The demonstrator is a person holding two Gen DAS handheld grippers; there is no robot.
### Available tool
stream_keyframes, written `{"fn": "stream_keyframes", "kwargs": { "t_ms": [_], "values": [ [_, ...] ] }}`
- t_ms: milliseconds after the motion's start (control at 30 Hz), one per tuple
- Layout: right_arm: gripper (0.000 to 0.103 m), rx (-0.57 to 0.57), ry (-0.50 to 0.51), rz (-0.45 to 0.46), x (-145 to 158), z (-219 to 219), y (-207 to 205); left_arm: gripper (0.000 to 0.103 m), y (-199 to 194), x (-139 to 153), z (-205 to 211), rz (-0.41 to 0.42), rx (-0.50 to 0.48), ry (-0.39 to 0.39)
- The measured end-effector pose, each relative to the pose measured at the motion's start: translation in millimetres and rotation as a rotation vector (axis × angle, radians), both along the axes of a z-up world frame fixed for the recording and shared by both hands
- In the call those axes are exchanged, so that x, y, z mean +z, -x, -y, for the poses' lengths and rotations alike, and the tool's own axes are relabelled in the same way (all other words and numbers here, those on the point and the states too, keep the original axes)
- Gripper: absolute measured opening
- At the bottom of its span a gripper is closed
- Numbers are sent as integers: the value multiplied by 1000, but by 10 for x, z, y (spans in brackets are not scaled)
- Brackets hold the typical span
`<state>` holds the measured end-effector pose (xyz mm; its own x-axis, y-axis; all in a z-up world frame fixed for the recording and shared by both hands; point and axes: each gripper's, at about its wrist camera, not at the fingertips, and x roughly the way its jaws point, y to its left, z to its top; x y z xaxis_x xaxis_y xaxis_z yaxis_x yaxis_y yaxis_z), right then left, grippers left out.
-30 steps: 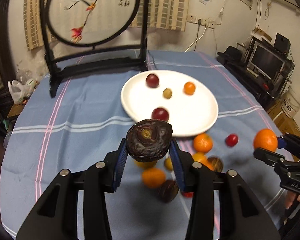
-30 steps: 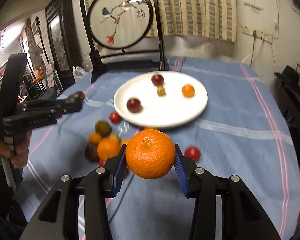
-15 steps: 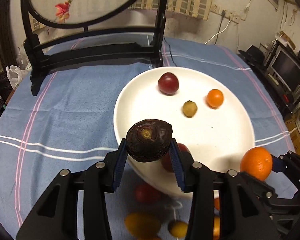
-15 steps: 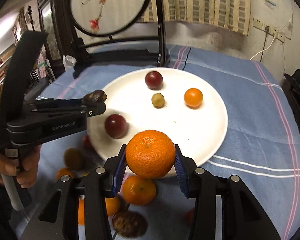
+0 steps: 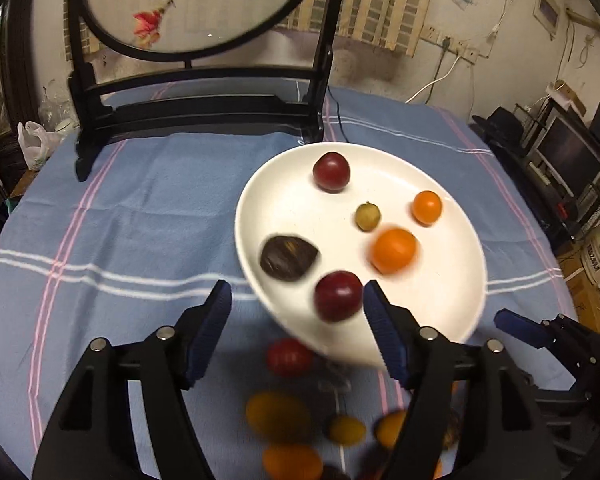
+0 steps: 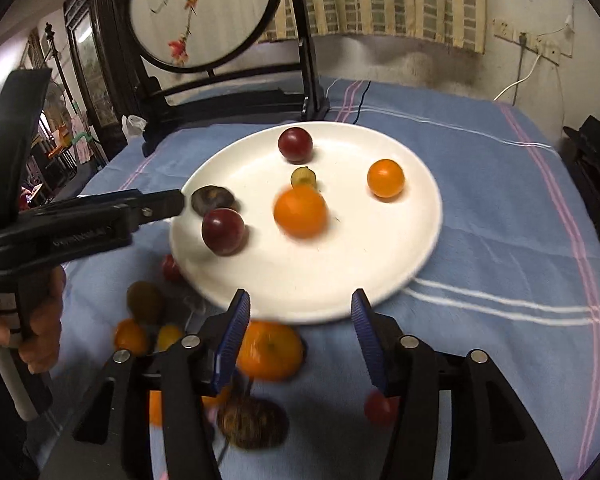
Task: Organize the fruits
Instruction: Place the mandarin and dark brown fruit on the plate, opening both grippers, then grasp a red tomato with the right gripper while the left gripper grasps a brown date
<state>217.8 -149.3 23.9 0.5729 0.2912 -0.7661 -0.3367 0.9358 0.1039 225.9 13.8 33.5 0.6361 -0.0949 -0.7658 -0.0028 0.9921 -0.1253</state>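
— On the round white ceramic plate [image 6: 400,264] now: six fruits. Two dark red plums [image 6: 295,144], small orange kumquat-like fruit [image 6: 385,178], little olive-green fruit [image 6: 303,177], wrinkled dark brown passion fruit [image 5: 289,258], blurred round orange mandarin [image 6: 300,211] near the middle.

— And off the plate?

— Plenty left on the blue striped tablecloth [image 6: 480,184] just beside the near rim: small red tomato-like fruit [image 5: 289,357], large orange mandarin [image 6: 269,350], another brown wrinkled fruit [image 6: 252,423], several yellow and orange ones, blurred. Roughly halfway, by the look of it.

— Grippers?

— Left gripper [image 5: 298,326] spread wide, nothing held, over the plate's near edge. Right gripper [image 6: 298,338] also wide apart and bare, above the near rim.

— Next?

— Probably down to the loose pile for another pair.
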Motion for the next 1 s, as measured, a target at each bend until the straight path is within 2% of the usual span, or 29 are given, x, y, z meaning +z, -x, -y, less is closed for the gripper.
{"fn": "stream_keyframes", "kwargs": {
  "t_ms": [267,533,733,1000],
  "values": [
    [56,-26,2,5,-3,243,664,78,748,91,20,59,-19,8],
    [57,-22,-1,-42,-192,276,1169,83,1305,-181,-1,28,-37,12],
    [57,-46,6,-73,-310,319,1261,83,1470,-391,-14,-14,-59,42],
    [57,-79,7,-97,-420,379,1144,83,1437,-515,-31,-44,-63,46]
  ]
}}
